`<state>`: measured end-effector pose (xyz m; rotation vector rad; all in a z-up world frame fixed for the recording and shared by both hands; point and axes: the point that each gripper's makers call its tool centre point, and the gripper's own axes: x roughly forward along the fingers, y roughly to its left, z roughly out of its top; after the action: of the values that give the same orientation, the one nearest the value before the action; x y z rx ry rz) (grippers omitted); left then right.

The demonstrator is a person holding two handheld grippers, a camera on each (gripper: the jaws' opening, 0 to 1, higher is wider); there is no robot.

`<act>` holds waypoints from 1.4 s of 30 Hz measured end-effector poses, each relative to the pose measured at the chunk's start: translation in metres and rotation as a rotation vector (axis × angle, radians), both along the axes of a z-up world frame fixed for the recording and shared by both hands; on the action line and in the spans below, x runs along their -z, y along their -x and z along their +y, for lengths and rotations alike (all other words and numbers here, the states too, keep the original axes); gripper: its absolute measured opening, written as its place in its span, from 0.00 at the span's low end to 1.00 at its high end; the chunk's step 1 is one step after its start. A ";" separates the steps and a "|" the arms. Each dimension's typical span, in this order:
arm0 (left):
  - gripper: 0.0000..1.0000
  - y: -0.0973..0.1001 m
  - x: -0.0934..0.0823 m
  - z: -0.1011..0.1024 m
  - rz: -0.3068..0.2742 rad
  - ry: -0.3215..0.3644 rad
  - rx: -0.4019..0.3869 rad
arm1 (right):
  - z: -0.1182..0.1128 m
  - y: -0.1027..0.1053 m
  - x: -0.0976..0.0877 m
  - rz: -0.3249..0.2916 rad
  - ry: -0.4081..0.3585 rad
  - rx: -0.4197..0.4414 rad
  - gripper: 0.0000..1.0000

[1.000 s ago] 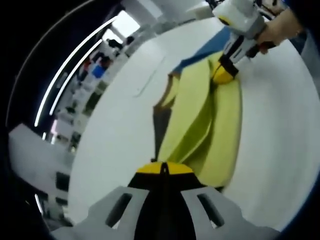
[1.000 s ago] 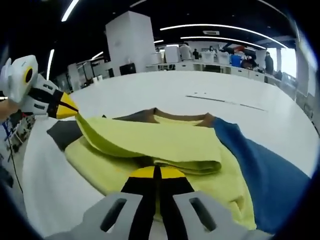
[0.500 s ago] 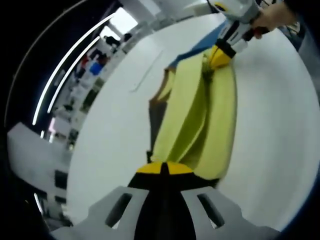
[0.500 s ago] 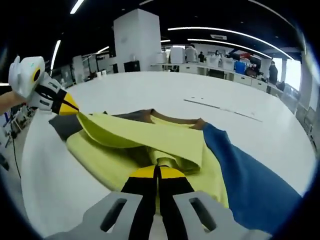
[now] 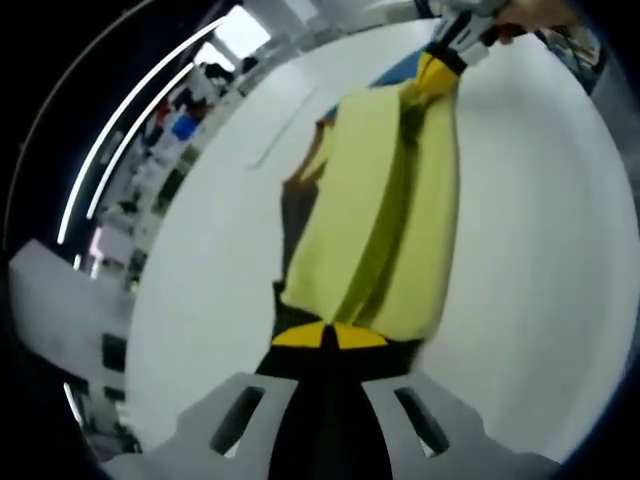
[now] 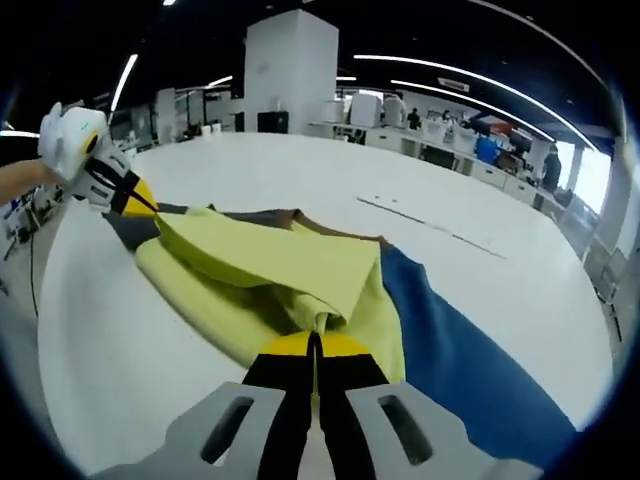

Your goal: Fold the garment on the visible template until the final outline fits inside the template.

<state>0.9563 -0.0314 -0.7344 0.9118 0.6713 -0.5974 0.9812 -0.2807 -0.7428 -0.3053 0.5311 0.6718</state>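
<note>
A yellow-green garment (image 5: 385, 215) with a brown collar (image 6: 290, 216), a dark grey sleeve (image 6: 125, 228) and a blue part (image 6: 465, 350) lies on a white table (image 6: 250, 175). Its upper layer is lifted and stretched between the two grippers. My left gripper (image 5: 325, 337) is shut on one end of the yellow fabric; it also appears at the left of the right gripper view (image 6: 140, 200). My right gripper (image 6: 314, 345) is shut on the other end, and comes in at the top of the left gripper view (image 5: 432, 72), held by a hand (image 5: 530, 12).
The white table (image 5: 540, 250) stretches wide around the garment. A thin line mark (image 6: 430, 230) runs across the tabletop beyond the garment. A white pillar (image 6: 290, 70), desks and people stand far behind.
Both grippers have drawn further apart and lifted, so the yellow layer is pulled straighter and tauter. More of the blue part is uncovered.
</note>
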 end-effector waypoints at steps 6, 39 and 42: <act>0.00 0.007 0.000 0.000 0.011 0.008 -0.003 | -0.021 0.001 0.006 0.027 -0.009 0.036 0.01; 0.09 0.017 0.025 -0.022 0.042 0.036 0.070 | -0.035 0.006 -0.003 0.023 -0.018 0.055 0.01; 0.07 0.014 0.032 -0.021 0.051 0.024 0.074 | -0.035 0.006 -0.002 0.025 -0.021 0.055 0.01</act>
<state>0.9420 -0.0524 -0.7663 0.9049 0.6768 -0.6950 0.9754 -0.3158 -0.7403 -0.2622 0.5538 0.6278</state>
